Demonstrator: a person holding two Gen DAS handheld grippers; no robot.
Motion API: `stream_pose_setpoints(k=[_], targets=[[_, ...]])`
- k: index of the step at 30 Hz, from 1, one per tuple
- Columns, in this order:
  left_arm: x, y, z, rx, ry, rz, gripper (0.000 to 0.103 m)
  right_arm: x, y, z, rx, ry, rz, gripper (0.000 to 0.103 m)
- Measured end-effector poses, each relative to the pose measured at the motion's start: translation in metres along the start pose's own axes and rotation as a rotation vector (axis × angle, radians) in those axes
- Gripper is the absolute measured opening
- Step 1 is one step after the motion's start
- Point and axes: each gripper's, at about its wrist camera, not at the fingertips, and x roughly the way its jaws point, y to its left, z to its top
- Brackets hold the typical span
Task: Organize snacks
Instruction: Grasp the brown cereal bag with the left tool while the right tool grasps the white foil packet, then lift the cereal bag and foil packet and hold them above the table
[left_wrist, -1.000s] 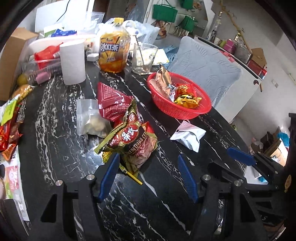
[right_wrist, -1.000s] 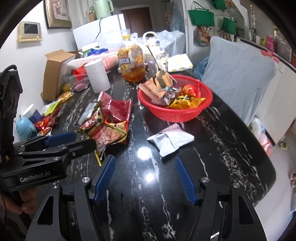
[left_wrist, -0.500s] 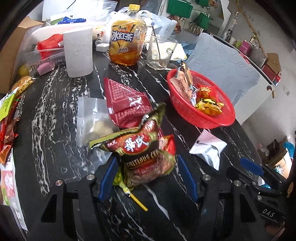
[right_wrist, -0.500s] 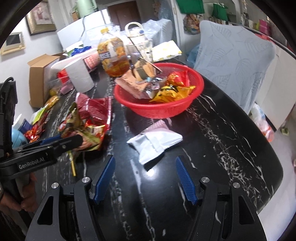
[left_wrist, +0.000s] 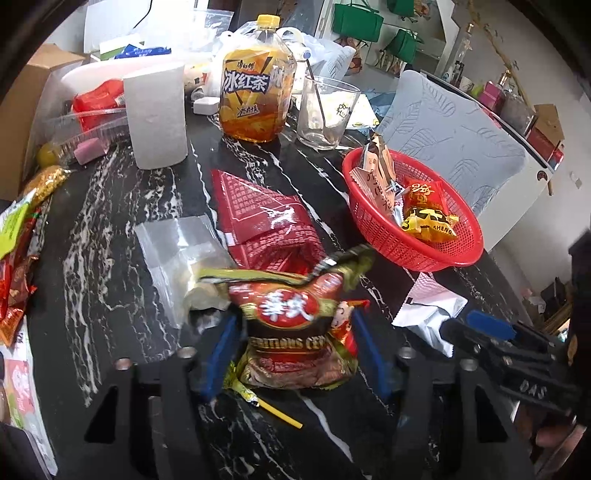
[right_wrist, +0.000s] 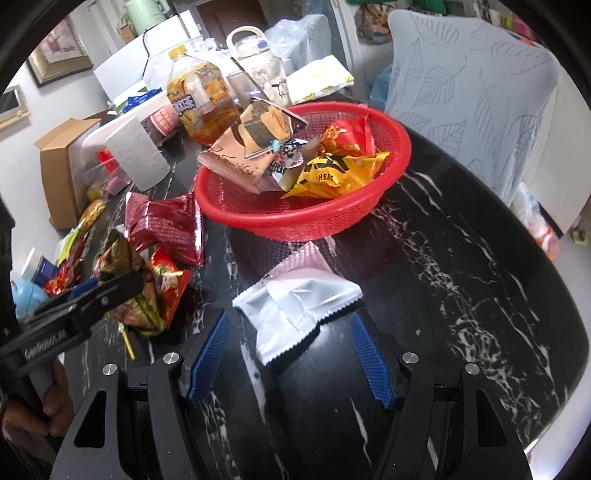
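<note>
My left gripper spreads apart around a red-gold snack bag; my right gripper gapes around a white packet, near the red basket.

Table, left wrist view:
- Basket at 2 o'clock, holding several snack packets.
- Flat packet at centre; clear bag beside it at 9 o'clock.
- Paper roll at 11 o'clock.
- Tea bottle at 12 o'clock; glass to its right.
- Chip bag at 6 o'clock, before the flat packet.
- Pouch at 4 o'clock, before the basket.
</note>
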Motion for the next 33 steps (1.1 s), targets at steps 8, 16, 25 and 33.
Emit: stream_pose_setpoints(k=[8, 16, 25, 33], targets=[[-0.001, 0.001, -0.002, 0.046, 0.005, 0.011, 0.043, 0.021, 0.001, 0.014, 0.009, 0.022, 0.001, 0.068], [-0.009, -0.002, -0.008, 0.101, 0.043, -0.017, 0.043, 0.027, 0.012, 0.011, -0.076, 0.004, -0.066, 0.052], [-0.013, -0.004, -0.019, 0.113, 0.053, -0.017, 0.043, 0.015, 0.012, -0.006, -0.093, 0.011, -0.036, 0.045], [0.003, -0.007, -0.01, 0.135, 0.045, -0.007, 0.044, 0.006, 0.009, -0.016, -0.073, 0.021, -0.033, 0.045]])
